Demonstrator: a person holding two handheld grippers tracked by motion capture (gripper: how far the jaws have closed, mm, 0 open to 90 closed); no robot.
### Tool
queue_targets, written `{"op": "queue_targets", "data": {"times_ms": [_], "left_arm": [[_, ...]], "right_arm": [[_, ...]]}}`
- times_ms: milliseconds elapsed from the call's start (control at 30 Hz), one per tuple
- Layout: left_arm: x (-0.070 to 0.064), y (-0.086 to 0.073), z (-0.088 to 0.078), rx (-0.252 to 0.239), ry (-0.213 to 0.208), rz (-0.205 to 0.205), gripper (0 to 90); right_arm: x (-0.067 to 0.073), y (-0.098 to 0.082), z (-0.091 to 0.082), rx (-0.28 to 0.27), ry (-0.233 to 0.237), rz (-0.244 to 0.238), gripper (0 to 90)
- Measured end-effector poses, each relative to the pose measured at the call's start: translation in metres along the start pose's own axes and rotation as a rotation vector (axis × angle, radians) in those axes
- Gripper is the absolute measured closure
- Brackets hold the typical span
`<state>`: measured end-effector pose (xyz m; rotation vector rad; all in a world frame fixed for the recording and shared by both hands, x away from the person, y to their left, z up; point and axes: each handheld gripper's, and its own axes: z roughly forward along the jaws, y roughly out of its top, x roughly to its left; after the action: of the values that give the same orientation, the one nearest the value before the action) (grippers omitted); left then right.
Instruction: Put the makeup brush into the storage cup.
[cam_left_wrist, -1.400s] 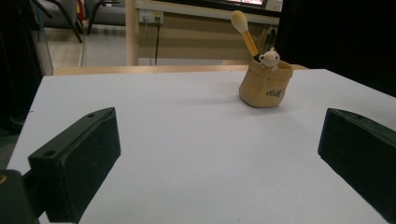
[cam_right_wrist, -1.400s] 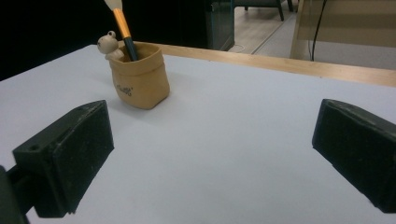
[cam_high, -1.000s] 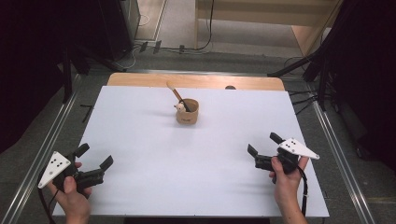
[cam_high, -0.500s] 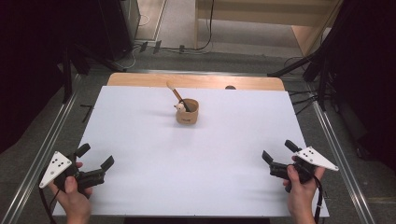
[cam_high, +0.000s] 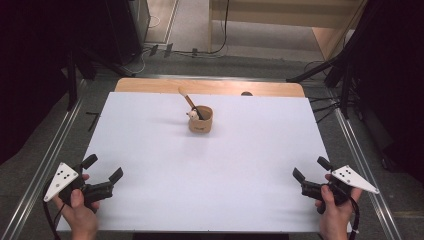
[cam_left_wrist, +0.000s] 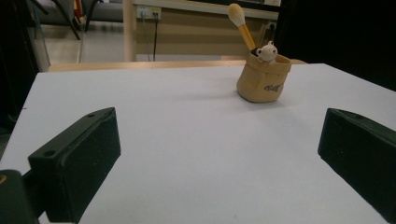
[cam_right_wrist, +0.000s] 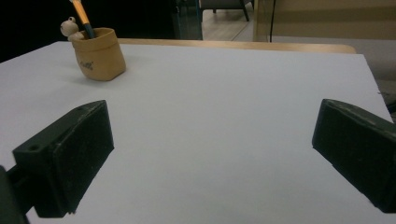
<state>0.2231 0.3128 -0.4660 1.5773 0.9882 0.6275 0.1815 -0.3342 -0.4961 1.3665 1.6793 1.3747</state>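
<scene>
Broadly, a white table top (cam_high: 210, 170) takes up most of the high view, with a strip of bare wooden edge (cam_high: 150, 86) along its far side at twelve o'clock.

Next in size come the two hand-held tools. Down at about seven o'clock on the table, the left gripper (cam_high: 103, 169) sits in the person's left hand (cam_high: 80, 212), its jaws spread wide with nothing between them; a grey three-cornered plate (cam_high: 60, 178) rides on top of it. Over at about five o'clock, the right gripper (cam_high: 311, 169) is held in the right hand (cam_high: 334, 210), likewise released, its jaws standing well apart around bare table. Both point roughly toward the table's middle and far part.

Smaller again is the tan pouch-shaped holder (cam_high: 201, 120), standing upright just above the table's centre, toward twelve o'clock, well apart from both grippers. In the left gripper view the holder (cam_left_wrist: 264, 79) stands at about one o'clock between the jaws' lines; in the right gripper view it (cam_right_wrist: 99, 53) stands at about eleven o'clock.

Smallest are its contents: a makeup brush (cam_left_wrist: 243, 25) with a pale tip leaning out of the holder, and a little white bear figure (cam_left_wrist: 267, 52) perched at the rim beside the brush.
</scene>
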Motion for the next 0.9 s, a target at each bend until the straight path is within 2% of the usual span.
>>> {"op": "queue_targets", "data": {"times_ms": [133,233,467,900], "left_arm": [[-0.001,0.000,0.001,0.001,-0.004,0.003,0.0],[0.000,0.000,0.001,0.000,-0.005,0.001,0.0],[0.000,-0.001,0.000,0.001,-0.006,0.004,0.0],[0.000,-0.003,0.001,0.015,-0.003,0.008,0.0]], "right_arm": [[-0.005,-0.008,-0.007,0.001,-0.012,0.017,0.0],[-0.008,-0.013,-0.011,0.009,-0.020,0.000,0.0],[-0.013,-0.012,-0.021,-0.013,-0.022,0.026,0.0],[-0.021,-0.016,-0.025,-0.011,-0.027,0.044,0.0]]}}
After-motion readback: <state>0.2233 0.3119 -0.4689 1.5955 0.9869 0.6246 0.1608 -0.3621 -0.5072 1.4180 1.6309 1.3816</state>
